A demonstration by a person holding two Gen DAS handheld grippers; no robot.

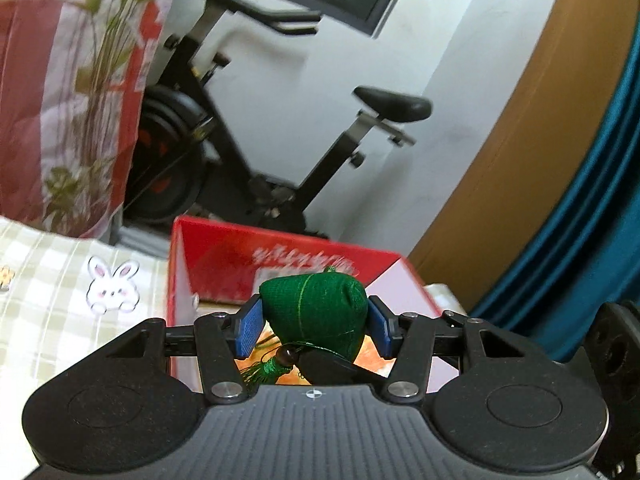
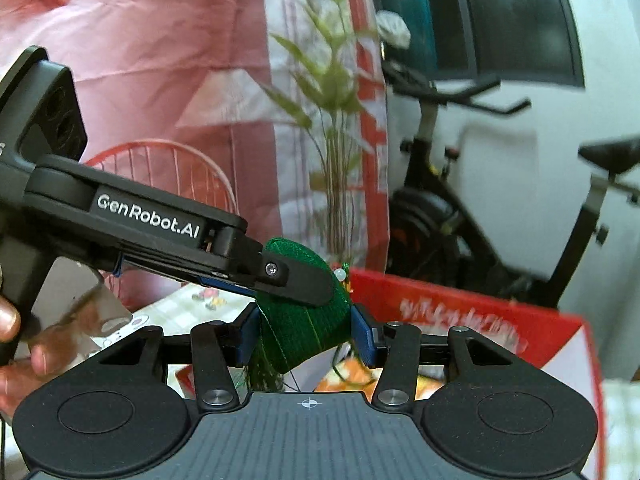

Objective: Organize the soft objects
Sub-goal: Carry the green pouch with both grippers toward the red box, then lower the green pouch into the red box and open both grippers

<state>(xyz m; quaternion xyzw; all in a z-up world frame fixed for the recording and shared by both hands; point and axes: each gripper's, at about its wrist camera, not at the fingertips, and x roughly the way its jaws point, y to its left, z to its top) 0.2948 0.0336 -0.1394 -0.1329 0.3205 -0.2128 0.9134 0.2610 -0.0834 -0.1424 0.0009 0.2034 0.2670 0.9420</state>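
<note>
Green pouches: I see one [image 1: 314, 308] pinched between left gripper [image 1: 314, 326] blue pads, tassel [image 1: 272, 372] hanging below. Second green pouch [image 2: 304, 332] clamped in right gripper [image 2: 305, 338]. Both held over open red box [image 1: 288, 256]. Exercise bike [image 1: 248, 128] behind.

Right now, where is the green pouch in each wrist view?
Left wrist view: green pouch sits lower centre, clamped between the left gripper pads.
Right wrist view: green pouch lower centre, between the right gripper pads, with the left gripper reaching in from the left.
Shared landmark: red box behind it.
</note>
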